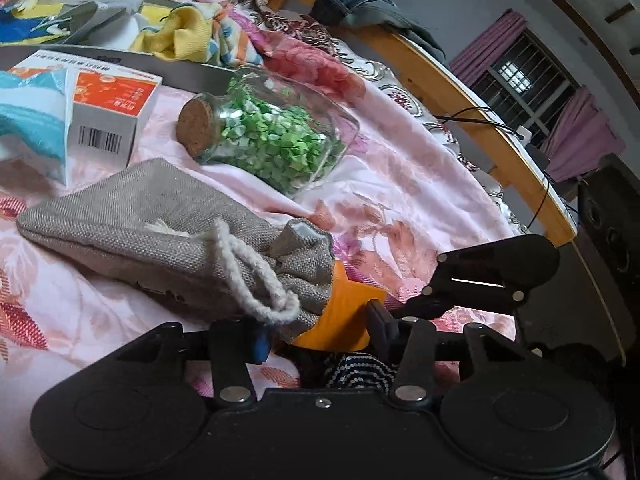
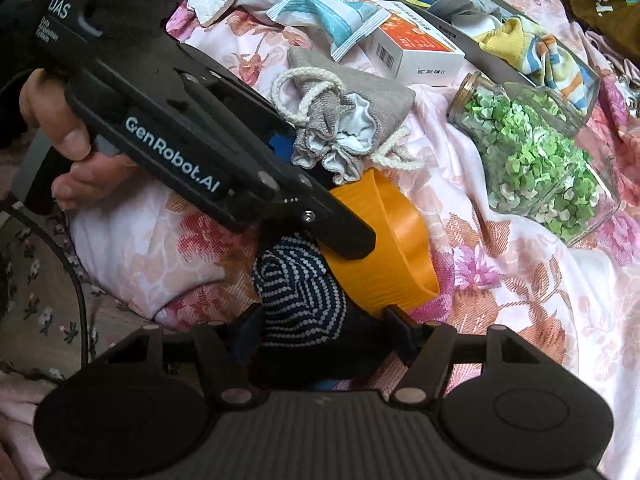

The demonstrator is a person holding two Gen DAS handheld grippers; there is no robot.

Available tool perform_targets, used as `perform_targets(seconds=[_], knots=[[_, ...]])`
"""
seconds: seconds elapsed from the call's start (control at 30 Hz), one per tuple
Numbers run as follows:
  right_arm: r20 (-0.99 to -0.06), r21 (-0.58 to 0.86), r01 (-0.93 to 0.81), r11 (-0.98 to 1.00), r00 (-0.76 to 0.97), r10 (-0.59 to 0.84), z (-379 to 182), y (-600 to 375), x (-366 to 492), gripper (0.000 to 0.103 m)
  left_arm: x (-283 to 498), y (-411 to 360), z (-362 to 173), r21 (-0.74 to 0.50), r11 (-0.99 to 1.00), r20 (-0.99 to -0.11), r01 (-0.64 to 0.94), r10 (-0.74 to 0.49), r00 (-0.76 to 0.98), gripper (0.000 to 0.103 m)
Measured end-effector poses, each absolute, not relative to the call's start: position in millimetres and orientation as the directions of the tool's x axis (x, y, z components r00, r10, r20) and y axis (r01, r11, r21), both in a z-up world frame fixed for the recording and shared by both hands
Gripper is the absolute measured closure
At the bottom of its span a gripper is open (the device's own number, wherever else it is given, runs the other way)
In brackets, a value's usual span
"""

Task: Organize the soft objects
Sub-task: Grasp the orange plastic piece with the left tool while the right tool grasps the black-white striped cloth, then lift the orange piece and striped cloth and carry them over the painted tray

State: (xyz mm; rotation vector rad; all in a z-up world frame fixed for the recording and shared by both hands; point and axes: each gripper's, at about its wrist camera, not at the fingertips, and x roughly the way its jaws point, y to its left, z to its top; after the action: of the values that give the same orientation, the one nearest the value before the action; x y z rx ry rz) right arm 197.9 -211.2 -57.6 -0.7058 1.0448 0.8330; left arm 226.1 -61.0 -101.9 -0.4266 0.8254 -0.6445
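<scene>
A grey burlap drawstring pouch lies on the floral bedspread; its gathered mouth rests against an orange plastic cup lying on its side. My left gripper is closed around the orange cup, its fingers at the cup's sides. The left gripper also shows in the right wrist view, held by a hand. My right gripper is shut on a navy sock with white dotted stripes, right beside the cup's base. The sock peeks into the left wrist view.
A corked glass jar of green paper stars lies on its side beyond the pouch. An orange-and-white box, a blue-white packet and a grey tray holding colourful cloths sit farther back. The wooden bed frame runs along the right.
</scene>
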Motion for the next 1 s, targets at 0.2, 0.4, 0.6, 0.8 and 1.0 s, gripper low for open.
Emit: perform_targets(seconds=[0.2,0.4,0.6,0.8,1.0], knots=[[-0.919,-0.125,-0.844,0.522,0.297,0.260,-53,-215,198,0.058,224,-60,-100,-0.603,0.715,-0.515,0.354,-0.688,0.511,0.069],[-0.894,-0.124,-0.840,0.527,0.325,0.308,-45,-219,201,0.072,225,-52,-95,-0.616,0.722,-0.514,0.314,-0.671,0.535,0.077],[-0.875,-0.165,-0.819,0.549,0.379,0.301,-45,-218,205,0.082,220,-38,-80,-0.604,0.753,-0.519,0.263,-0.621,0.587,0.081],[-0.839,-0.143,-0.825,0.547,0.394,0.375,-34,-220,201,0.091,213,-15,-63,-0.623,0.763,-0.502,0.171,-0.557,0.662,0.083],[-0.801,-0.118,-0.823,0.556,0.410,0.437,-24,-226,200,0.092,203,7,-47,-0.678,0.724,-0.444,0.129,-0.544,0.712,0.082]])
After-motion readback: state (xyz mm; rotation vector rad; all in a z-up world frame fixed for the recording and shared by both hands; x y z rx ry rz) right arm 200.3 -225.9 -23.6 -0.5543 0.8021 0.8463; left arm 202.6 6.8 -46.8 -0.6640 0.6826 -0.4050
